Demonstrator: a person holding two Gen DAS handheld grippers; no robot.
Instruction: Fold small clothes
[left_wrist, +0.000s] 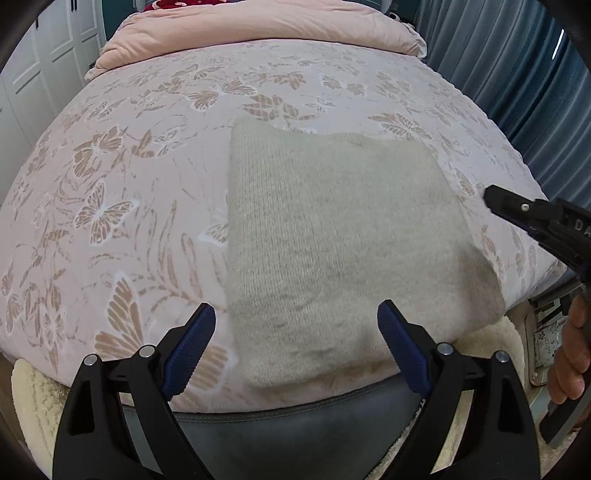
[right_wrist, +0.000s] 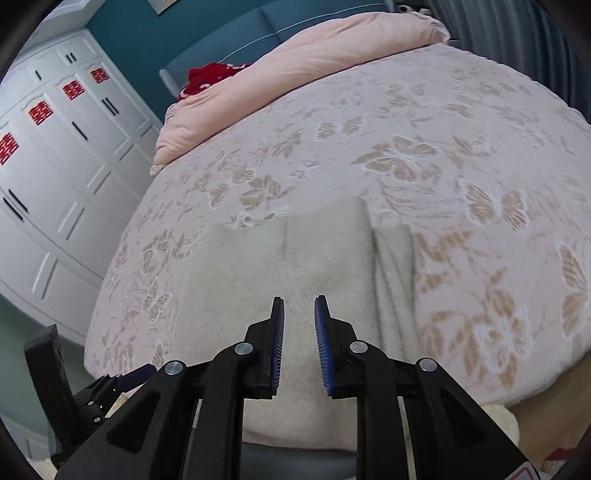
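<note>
The left tool (left_wrist: 295, 332) gapes wide and empty over the knit (left_wrist: 332, 236), which lies folded on the bed (left_wrist: 147, 147). The right tool (right_wrist: 299, 332), narrowly parted, grips nothing.

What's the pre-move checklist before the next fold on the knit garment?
1. Left gripper empty: ok, wide open with nothing between its fingers, above the near edge of the cream knit garment.
2. Right gripper empty: ok, narrowly open, holding no fabric.
3. Garment lies flat: ok in the left wrist view; a fold line runs near its right side in the right wrist view.
4. Garment fully on the butterfly bedspread: ok, though its near right corner reaches the bed edge.
5. Grippers apart from each other: ok, the right one is off the garment's right edge.
6. Layer count under the fold: cannot tell.
</note>
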